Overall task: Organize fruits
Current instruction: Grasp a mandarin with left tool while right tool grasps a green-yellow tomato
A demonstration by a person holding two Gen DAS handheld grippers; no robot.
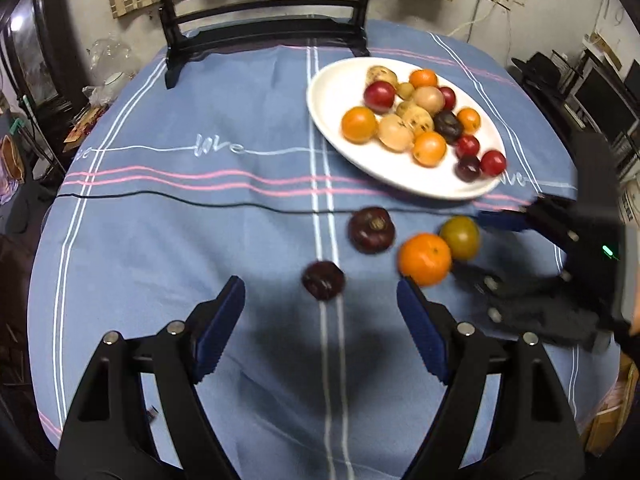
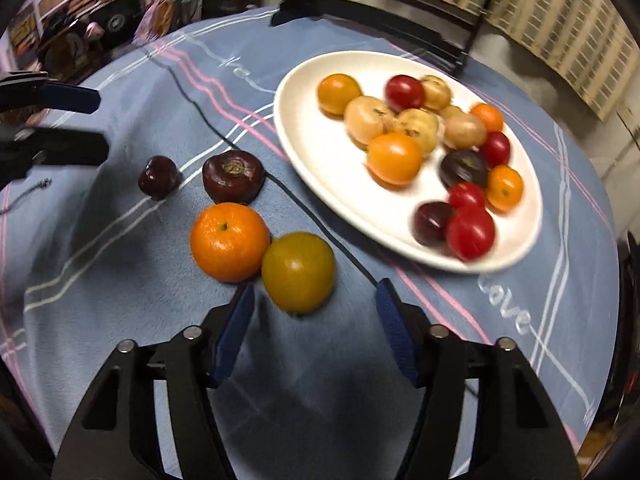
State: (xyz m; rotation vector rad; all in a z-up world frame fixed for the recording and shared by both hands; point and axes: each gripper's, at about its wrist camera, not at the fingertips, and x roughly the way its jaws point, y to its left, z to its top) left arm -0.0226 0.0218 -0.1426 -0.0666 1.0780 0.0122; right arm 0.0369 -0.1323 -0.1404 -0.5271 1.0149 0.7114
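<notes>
Right wrist view alone shows right gripper (image 2: 316, 300) fingers spread before green-yellow fruit (image 2: 298, 272).

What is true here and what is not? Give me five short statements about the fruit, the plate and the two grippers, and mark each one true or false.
1. Four fruits lie on the tablecloth outside the white plate. True.
2. The left gripper is clamped on the small dark fruit. False: its jaws are open and the fruit lies on the cloth ahead of them.
3. The orange touches the greenish-yellow fruit. True.
4. The plate is empty. False: it holds many fruits, orange, red, pale and dark.
5. The right gripper is nearest the greenish-yellow fruit. True: that fruit sits just ahead of its open jaws, not gripped.
</notes>
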